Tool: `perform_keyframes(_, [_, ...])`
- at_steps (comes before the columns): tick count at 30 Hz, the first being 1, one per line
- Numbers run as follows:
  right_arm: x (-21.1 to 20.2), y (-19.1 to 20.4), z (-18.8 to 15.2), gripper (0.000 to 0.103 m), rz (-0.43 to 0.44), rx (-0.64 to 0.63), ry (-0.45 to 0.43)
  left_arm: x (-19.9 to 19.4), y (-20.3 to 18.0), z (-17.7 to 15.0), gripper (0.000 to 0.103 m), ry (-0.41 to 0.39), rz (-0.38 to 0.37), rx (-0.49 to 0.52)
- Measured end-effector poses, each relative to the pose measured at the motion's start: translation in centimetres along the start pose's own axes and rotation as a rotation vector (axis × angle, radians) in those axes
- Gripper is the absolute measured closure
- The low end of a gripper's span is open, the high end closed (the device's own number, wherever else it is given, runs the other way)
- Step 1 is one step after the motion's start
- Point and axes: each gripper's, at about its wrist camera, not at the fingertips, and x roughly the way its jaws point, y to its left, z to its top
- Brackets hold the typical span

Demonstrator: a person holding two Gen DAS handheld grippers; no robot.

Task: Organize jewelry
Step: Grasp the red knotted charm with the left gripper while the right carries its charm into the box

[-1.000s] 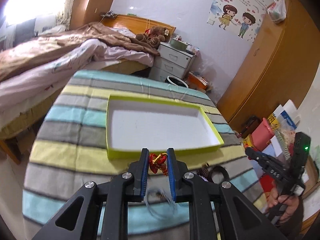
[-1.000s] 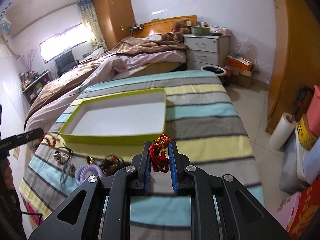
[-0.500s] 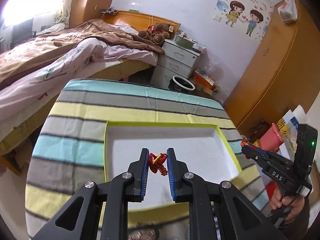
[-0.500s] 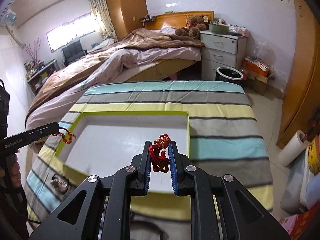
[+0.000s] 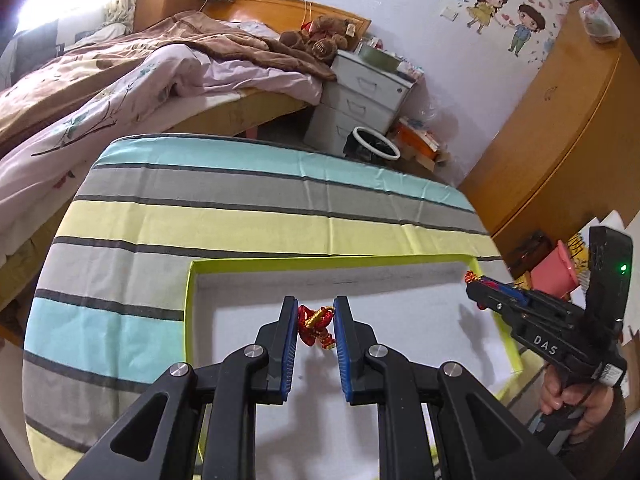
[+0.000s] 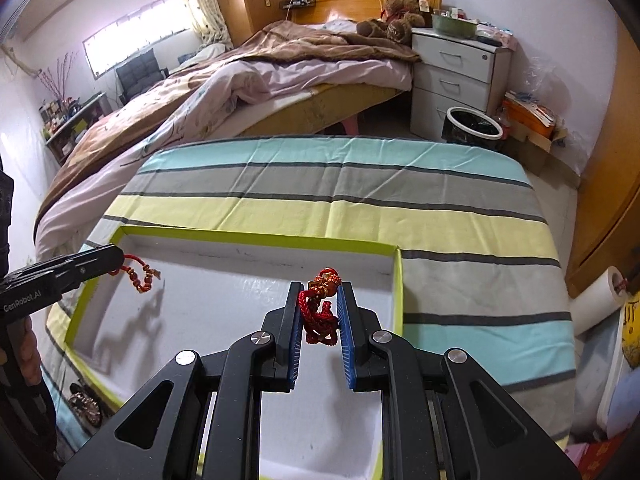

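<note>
- The left tool (image 5: 316, 328) is clenching a small red cord bracelet with gold beads (image 5: 316, 326) between its blue pads, right at the tips, with a loop dangling just below them.
- The right tool (image 6: 320, 312) is clenching a thicker bunch of red braided cord with a brown bead (image 6: 322, 308), most of it bunched between the pads and a beaded end sticking out above the tips.
- Both tools are hanging over the white floor of the shallow green-rimmed box (image 6: 256, 236), which is lying on the counter under a striped cloth (image 6: 360, 200); neither bracelet is touching the box floor.
- The bracelets are looking light, soft and floppy; I judge that they are likely to drop limp and stay put when let go, though a strand may be snagging on the ribbed pads.
- The beads are the only hard parts and may be slipping under a pinch, so taking hold on the bunched cord seems the safer choice.
- More jewelry (image 6: 84, 400) is lying on the cloth to the left of the right tool, just outside the box rim.
</note>
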Motion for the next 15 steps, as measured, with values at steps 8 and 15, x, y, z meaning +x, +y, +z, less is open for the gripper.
perform_keyframes(8, [1.3,-0.1,0.0,0.085,-0.023,-0.021,0.040,1.2,0.5,-0.5,0.085,0.039,0.023,-0.003])
perform_keyframes(15, [1.8,-0.1,-0.1,0.085,-0.029,-0.024,0.060,1.7,0.8,-0.7,0.081,0.059,0.044,-0.008])
